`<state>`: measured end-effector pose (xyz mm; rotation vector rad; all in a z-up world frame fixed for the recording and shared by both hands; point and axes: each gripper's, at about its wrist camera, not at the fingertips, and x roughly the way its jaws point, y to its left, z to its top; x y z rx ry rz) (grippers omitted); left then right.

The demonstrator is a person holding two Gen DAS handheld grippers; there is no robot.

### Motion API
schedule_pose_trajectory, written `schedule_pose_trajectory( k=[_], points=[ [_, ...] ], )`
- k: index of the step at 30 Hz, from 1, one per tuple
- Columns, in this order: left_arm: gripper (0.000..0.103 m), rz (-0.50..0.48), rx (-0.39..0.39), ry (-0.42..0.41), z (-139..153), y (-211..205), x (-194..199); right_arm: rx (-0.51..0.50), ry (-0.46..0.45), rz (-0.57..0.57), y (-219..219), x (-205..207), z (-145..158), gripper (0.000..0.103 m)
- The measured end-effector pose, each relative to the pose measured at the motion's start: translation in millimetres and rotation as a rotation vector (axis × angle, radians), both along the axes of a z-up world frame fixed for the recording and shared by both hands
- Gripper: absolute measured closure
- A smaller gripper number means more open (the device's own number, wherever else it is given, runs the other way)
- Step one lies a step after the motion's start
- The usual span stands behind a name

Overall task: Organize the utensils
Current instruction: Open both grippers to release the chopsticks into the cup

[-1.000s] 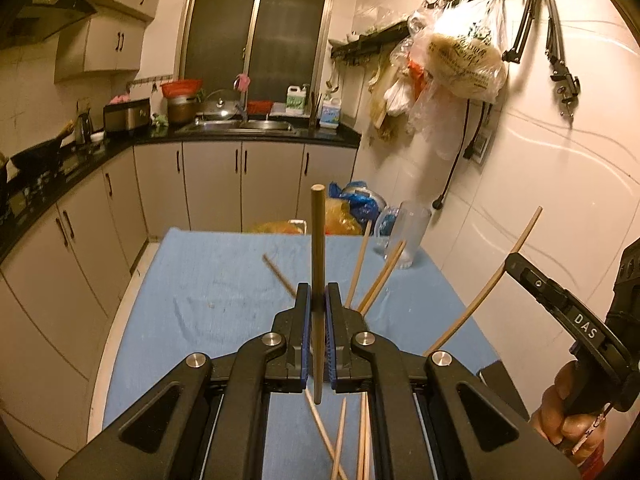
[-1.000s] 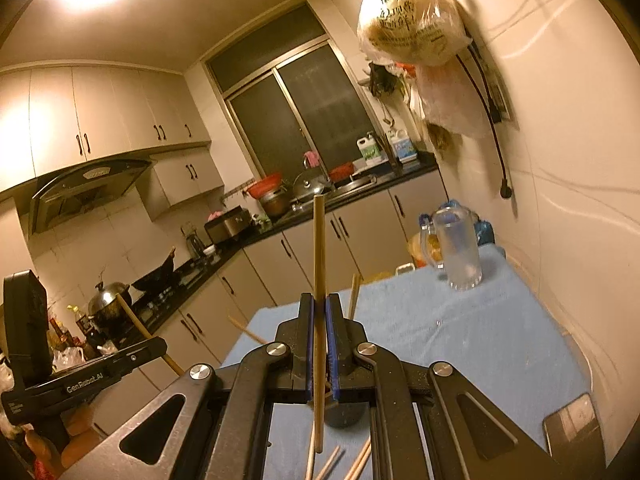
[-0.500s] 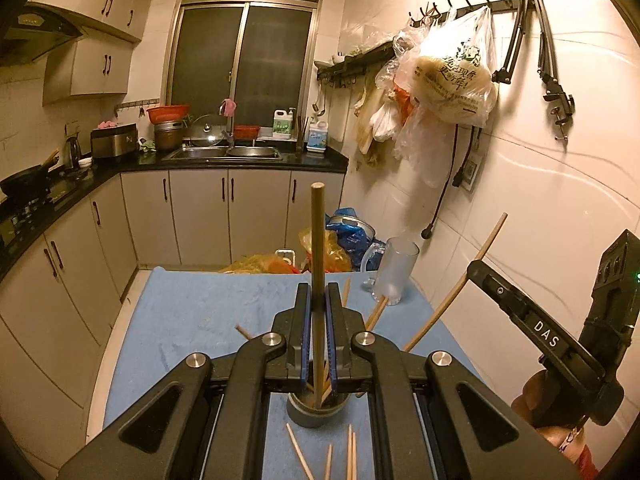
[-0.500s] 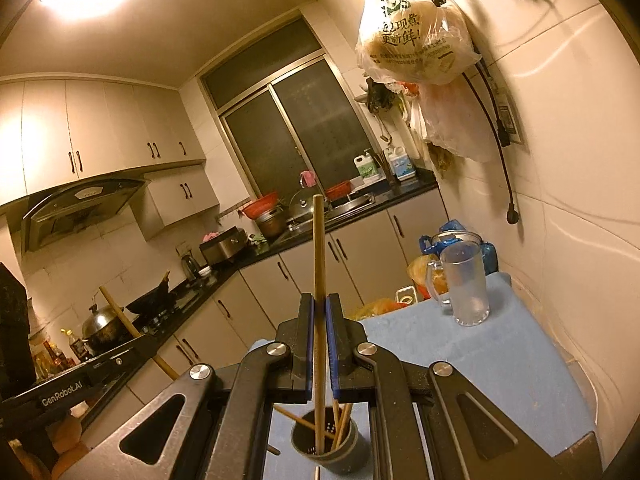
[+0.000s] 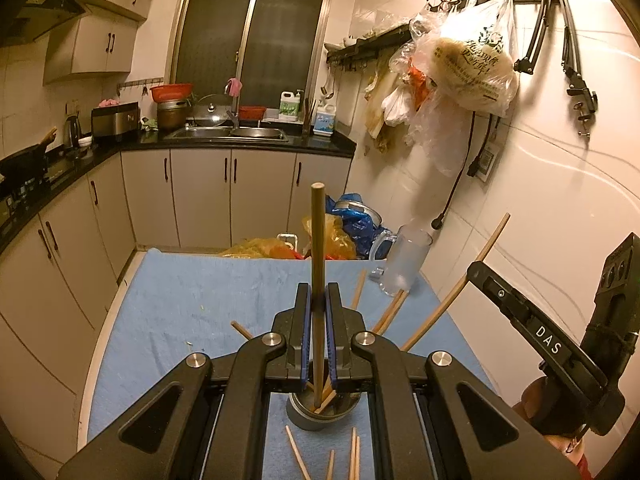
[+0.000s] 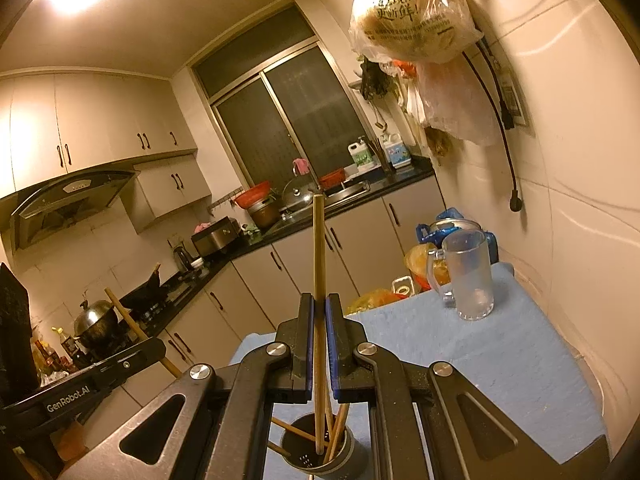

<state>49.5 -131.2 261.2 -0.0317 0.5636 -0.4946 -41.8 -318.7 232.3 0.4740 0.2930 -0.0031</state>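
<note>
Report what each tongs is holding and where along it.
Left tongs: one chopstick, clamped around mid-length. Right tongs: another chopstick, also gripped near mid-length, upright.

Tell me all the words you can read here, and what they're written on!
"DAS": white letters on the right gripper, seen from the left wrist camera.
"GenRobot.AI": on the left gripper, seen from the right wrist camera.
Green print on the hanging plastic bag: too blurred to read.
Bottle labels by the sink: too small to read.
</note>
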Motion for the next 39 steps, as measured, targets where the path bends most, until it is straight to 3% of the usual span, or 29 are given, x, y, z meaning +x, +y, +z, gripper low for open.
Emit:
schedule_pose_trajectory(
  k=[27, 37, 39],
  points=[
    [0.097, -0.006, 0.047, 0.112, -60.2, -13.9, 18.8, 0.001, 0.188, 0.068, 20.6, 36.6, -68.8, 0.096],
    [0.096, 0.004, 0.035, 0.121, -62.3, -8.6, 21.1, 0.003, 0.190, 0.073, 18.2, 33.5, -67.8, 0.095],
    [0.092, 0.006, 0.035, 0.111, -60.1, -6.3, 18.2, 0.000, 0.181, 0.069, 17.2, 29.5, -64.6, 0.095]
  ],
)
